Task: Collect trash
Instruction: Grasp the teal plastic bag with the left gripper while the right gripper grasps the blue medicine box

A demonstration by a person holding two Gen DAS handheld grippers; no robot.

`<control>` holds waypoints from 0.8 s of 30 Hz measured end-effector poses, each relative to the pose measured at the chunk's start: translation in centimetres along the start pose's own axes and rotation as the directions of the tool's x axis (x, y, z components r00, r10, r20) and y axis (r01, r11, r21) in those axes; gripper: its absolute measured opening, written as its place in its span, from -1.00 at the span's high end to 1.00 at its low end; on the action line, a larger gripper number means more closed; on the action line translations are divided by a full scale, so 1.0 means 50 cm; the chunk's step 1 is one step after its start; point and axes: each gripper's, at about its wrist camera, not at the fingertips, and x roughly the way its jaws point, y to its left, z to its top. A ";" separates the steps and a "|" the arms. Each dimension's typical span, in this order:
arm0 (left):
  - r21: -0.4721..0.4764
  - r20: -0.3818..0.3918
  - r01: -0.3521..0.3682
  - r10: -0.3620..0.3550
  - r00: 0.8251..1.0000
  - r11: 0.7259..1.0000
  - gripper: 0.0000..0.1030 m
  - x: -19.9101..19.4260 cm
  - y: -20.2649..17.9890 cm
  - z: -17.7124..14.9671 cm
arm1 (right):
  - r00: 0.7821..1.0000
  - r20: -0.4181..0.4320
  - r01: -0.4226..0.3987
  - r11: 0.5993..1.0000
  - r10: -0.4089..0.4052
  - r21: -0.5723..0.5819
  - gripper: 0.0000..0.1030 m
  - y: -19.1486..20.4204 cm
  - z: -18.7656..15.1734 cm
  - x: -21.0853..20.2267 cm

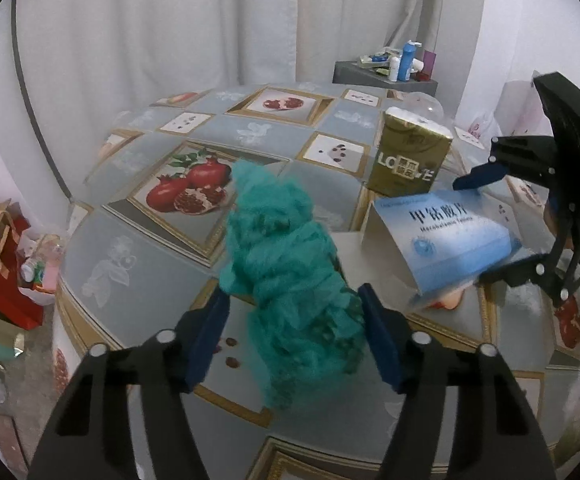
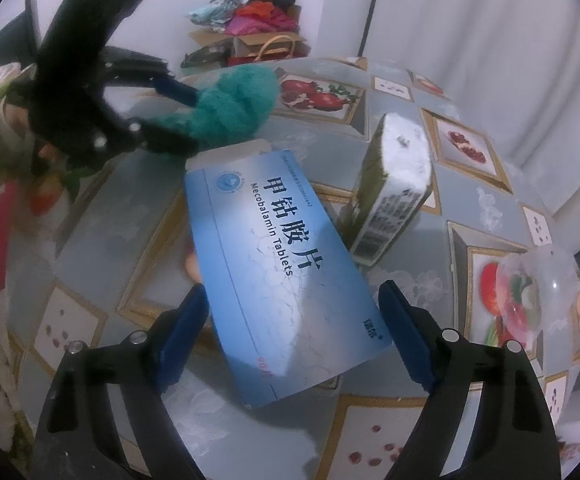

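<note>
Two grippers work over one round table [image 1: 137,240] with a fruit-print cloth. Three items show: one teal fluffy wad, one blue tablet box, one gold carton.

The left gripper [image 1: 294,330] is clamped on the teal wad [image 1: 290,268], a crumpled fibrous lump near the table's near edge, its long axis running away from the camera.

The right gripper [image 2: 294,332] grips the blue tablet box [image 2: 281,276], flat and glossy, one end flap open, tilted above the cloth, its long axis pointing away and leftward.

Beyond it, the gold carton [image 1: 408,156] stands upright toward the far edge.
</note>
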 end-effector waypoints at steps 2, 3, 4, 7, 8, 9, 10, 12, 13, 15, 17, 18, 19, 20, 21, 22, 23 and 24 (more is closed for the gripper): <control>-0.007 -0.013 0.004 -0.004 1.000 1.000 -0.03 0.000 -0.005 -0.004 | 1.000 -0.007 -0.002 1.000 0.002 0.000 -0.57 0.012 -0.005 -0.003; -0.013 -0.011 0.006 -0.006 1.000 1.000 -0.03 -0.003 -0.009 -0.008 | 1.000 -0.010 -0.005 1.000 0.005 0.005 -0.57 0.021 -0.011 -0.010; -0.017 -0.011 0.011 -0.011 1.000 1.000 -0.01 -0.005 -0.011 -0.010 | 1.000 -0.011 -0.008 1.000 0.008 0.008 -0.57 0.027 -0.015 -0.011; -0.024 -0.011 0.035 -0.035 0.999 0.999 0.02 -0.018 -0.028 -0.025 | 1.000 -0.021 -0.002 1.000 0.002 0.015 -0.56 0.055 -0.040 -0.029; -0.021 -0.012 0.043 -0.043 0.999 0.999 0.03 -0.024 -0.039 -0.034 | 1.000 -0.025 0.003 1.000 -0.003 0.019 -0.56 0.065 -0.050 -0.037; -0.014 -0.013 0.049 -0.049 0.999 0.999 0.03 -0.030 -0.050 -0.042 | 0.999 -0.030 0.010 0.999 -0.009 0.030 -0.56 0.073 -0.061 -0.045; -0.009 -0.013 0.053 -0.053 0.998 0.999 0.03 -0.034 -0.059 -0.049 | 0.999 -0.039 0.020 0.998 -0.018 0.052 -0.56 0.082 -0.076 -0.057; -0.007 -0.019 0.068 -0.068 0.997 0.998 0.03 -0.046 -0.085 -0.067 | 0.997 -0.056 0.055 0.993 -0.049 0.105 -0.56 0.097 -0.110 -0.082; -0.004 -0.019 0.078 -0.078 0.997 0.997 0.03 -0.051 -0.096 -0.073 | 0.996 -0.062 0.074 0.988 -0.066 0.134 -0.56 0.101 -0.124 -0.091; -0.011 -0.022 0.092 -0.092 0.996 0.996 0.03 -0.064 -0.125 -0.088 | 0.990 -0.089 0.128 0.966 -0.110 0.226 -0.56 0.105 -0.161 -0.118; -0.047 -0.026 0.117 -0.118 0.993 0.992 0.03 -0.071 -0.146 -0.101 | 0.982 -0.123 0.178 0.926 -0.145 0.334 -0.56 0.104 -0.193 -0.141; -0.071 -0.032 0.140 -0.143 0.989 0.988 0.03 -0.075 -0.166 -0.110 | 0.978 -0.136 0.201 0.897 -0.160 0.394 -0.56 0.104 -0.211 -0.155; -0.077 -0.033 0.144 -0.147 0.989 0.987 0.03 -0.079 -0.180 -0.115 | 0.974 -0.148 0.223 0.869 -0.175 0.442 -0.56 0.106 -0.228 -0.168; -0.078 -0.032 0.147 -0.150 0.988 0.986 0.03 -0.083 -0.197 -0.120 | 0.969 -0.158 0.242 0.837 -0.188 0.490 -0.56 0.108 -0.241 -0.178; -0.083 -0.034 0.156 -0.159 0.987 0.984 0.03 -0.087 -0.221 -0.126 | 0.965 -0.168 0.262 0.800 -0.203 0.539 -0.56 0.110 -0.256 -0.189; -0.093 -0.034 0.163 -0.166 0.985 0.982 0.03 -0.090 -0.235 -0.130 | 0.958 -0.179 0.286 0.750 -0.223 0.596 -0.56 0.113 -0.273 -0.203; -0.105 -0.036 0.170 -0.175 0.984 0.980 0.01 -0.092 -0.246 -0.134 | 0.951 -0.193 0.309 0.695 -0.242 0.650 -0.57 0.116 -0.289 -0.214; -0.120 -0.044 0.174 -0.180 0.983 0.977 -0.02 -0.092 -0.258 -0.135 | 0.943 -0.212 0.330 0.639 -0.256 0.695 -0.57 0.117 -0.302 -0.222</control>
